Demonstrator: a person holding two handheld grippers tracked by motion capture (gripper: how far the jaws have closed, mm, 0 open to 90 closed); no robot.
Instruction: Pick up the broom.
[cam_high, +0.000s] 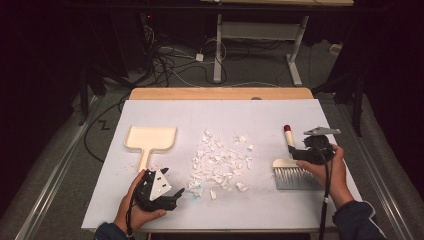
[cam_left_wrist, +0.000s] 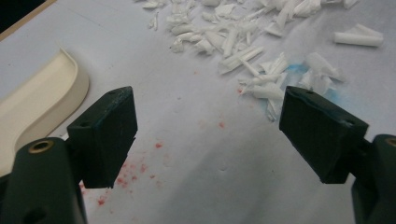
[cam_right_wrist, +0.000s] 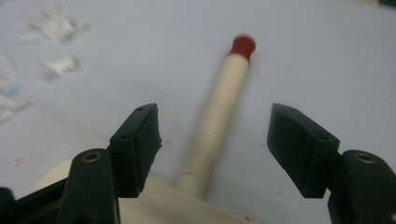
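Note:
A hand brush lies at the right of the white table: cream handle with a red tip, grey bristles toward me. My right gripper is over the base of the handle. In the right gripper view its jaws stand open on either side of the handle, with a gap on both sides. A cream dustpan lies at the left. My left gripper rests near the front edge, open and holding nothing, with the dustpan's rim to its left. A pile of white paper scraps sits mid-table.
Small red specks and a blue smear mark the sheet near the left gripper. A wooden strip borders the table's far edge. Beyond it are cables and a white desk frame on the floor.

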